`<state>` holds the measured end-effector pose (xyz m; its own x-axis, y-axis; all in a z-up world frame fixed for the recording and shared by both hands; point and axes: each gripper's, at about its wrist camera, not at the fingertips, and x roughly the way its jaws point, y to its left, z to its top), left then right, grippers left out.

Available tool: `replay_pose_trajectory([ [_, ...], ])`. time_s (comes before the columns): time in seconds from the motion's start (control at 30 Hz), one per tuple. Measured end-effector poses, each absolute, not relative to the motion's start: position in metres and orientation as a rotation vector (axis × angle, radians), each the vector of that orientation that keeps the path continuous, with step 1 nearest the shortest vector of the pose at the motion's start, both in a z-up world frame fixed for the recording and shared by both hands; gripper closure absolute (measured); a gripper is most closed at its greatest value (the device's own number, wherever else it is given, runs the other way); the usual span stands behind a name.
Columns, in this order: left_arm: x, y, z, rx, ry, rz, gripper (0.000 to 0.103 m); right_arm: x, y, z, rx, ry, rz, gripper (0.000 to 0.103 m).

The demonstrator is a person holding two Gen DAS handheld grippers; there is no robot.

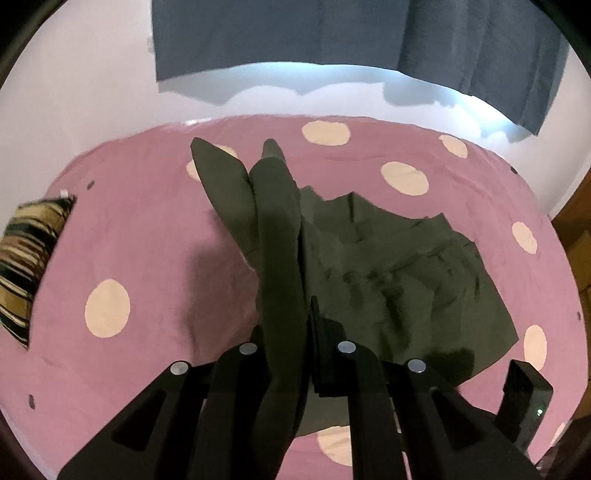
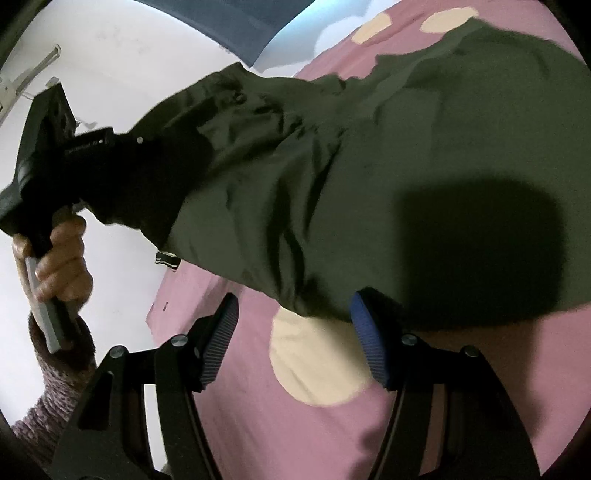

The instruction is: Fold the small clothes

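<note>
Garment [image 1: 388, 266]: dark olive clothing, seen from the left wrist view spread on a pink bedsheet [image 1: 147, 240] with cream dots; one part is drawn up in a long fold toward the camera.
Left gripper [image 1: 295, 354]: jaws fully closed on that raised fold of cloth.
Background, left view: a striped cushion [image 1: 29, 258] at the bed's left edge; a dark blue curtain [image 1: 295, 33] against the wall.
Garment [image 2: 369, 166], right wrist view: lifted at its left end, the remainder lying on the bedsheet [image 2: 295, 424].
Right gripper [image 2: 295, 339]: jaws partly open, nothing held; the blue pads [image 2: 369, 343] are just beside the cloth's near hem.
Hand [image 2: 62, 258]: shown grasping the other gripper's handle, at left.
</note>
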<state>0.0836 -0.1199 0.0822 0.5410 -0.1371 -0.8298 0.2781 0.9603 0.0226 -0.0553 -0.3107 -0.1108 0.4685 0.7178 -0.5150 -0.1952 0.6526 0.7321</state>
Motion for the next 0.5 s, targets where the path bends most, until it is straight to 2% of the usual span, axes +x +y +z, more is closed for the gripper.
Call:
replay_pose_trajectory([
  [0.27,0.058,-0.191,0.09,0.236,0.923,-0.258,0.092,-0.095,-0.357,-0.107,0.661,0.887,0.577,0.04],
  [0.5,0.035,-0.255,0.071,0.312,0.914,-0.282,0.092,-0.12,-0.395,-0.107,0.72,0.843,0.547,0.04],
])
